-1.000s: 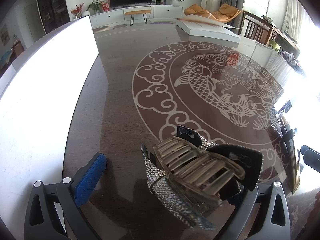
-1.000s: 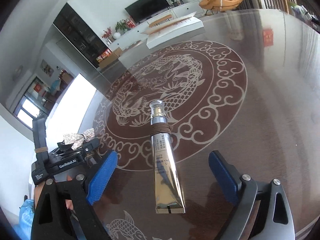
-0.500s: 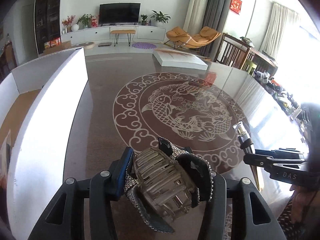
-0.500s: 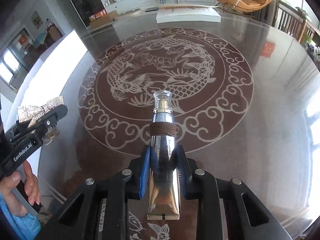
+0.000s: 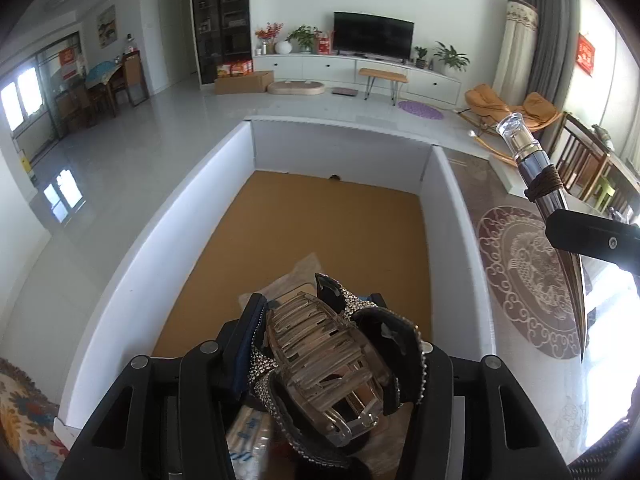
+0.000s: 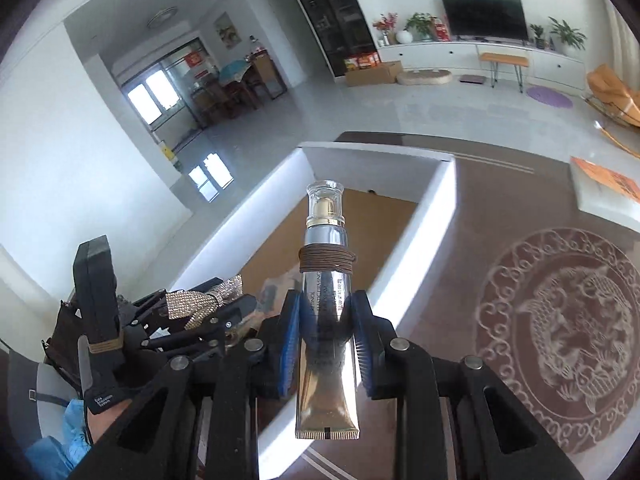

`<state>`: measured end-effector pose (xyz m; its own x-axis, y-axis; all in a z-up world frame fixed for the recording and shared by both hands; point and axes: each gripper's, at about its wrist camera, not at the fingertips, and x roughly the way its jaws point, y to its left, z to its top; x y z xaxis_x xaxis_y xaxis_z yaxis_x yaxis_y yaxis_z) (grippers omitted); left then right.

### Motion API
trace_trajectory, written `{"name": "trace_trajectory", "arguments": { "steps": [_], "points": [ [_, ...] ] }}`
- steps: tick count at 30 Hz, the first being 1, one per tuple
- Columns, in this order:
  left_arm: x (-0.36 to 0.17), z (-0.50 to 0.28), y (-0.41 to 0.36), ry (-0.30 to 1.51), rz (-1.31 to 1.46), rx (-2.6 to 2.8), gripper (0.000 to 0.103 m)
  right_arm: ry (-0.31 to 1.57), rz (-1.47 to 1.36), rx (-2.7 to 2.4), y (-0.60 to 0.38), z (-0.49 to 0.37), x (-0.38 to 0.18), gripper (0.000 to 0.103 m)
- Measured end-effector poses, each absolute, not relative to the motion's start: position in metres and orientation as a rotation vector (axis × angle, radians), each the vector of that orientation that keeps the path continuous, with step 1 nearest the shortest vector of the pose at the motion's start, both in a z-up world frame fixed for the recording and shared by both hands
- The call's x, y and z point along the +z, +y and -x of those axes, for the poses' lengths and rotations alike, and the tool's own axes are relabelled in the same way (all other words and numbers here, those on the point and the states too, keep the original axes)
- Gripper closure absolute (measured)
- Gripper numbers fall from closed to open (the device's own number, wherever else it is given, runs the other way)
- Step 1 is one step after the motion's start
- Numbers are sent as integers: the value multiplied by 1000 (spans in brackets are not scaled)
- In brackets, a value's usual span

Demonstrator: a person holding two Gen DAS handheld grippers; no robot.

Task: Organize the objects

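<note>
- On our left, the left gripper (image 5: 340, 344) is clamped on the rhinestone hair claw (image 5: 332, 364), held above the white box (image 5: 452, 240).
- On our right, the right gripper (image 6: 325, 344) pinches the metallic tube (image 6: 326, 320) near the box's rim.
- We judge this the carry step; next, lower both inside and release.
- Only the left view shows packets (image 5: 248, 436) already lying in the box.

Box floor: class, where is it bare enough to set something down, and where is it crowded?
Free: the brown floor from the far wall back to mid-box, between the left wall and right wall. Crowded: the near end, where packets lie under the left tongs holding the hair clip.
</note>
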<state>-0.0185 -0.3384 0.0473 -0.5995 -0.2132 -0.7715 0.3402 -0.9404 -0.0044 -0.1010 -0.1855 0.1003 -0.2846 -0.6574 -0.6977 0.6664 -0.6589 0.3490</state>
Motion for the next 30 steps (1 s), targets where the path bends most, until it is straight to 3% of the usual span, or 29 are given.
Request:
{"name": "trace_trajectory", "arguments": {
  "steps": [5, 7, 8, 12, 16, 18, 21, 30],
  "points": [
    [21, 12, -360, 240, -1277, -2458, 49, 238, -1162, -1957, -272, 106, 49, 76],
    [15, 11, -360, 244, -1297, -2454, 25, 303, -1233, -1921, -289, 111, 20, 76],
    [13, 11, -358, 235, -1293, -2454, 21, 320, -1268, -1900, -294, 112, 9, 73],
    [23, 10, -351, 173, -1219, -2454, 11, 274, -1289, -1885, -287, 113, 4, 50],
    [43, 1, -341, 216, -1136, -2436, 10, 255, -1220, -1947, -265, 118, 35, 28],
    [50, -5, -337, 241, -1077, -2419, 9, 292, -1183, -2004, -256, 114, 52, 9],
    [52, -20, -335, 325, -1023, -2387, 2, 332, -1180, -2027, -245, 112, 62, 6],
    [56, -37, -326, 285, -1072, -2276, 2, 407, -1255, -2012, -237, 92, 51, 6]
  ]
}}
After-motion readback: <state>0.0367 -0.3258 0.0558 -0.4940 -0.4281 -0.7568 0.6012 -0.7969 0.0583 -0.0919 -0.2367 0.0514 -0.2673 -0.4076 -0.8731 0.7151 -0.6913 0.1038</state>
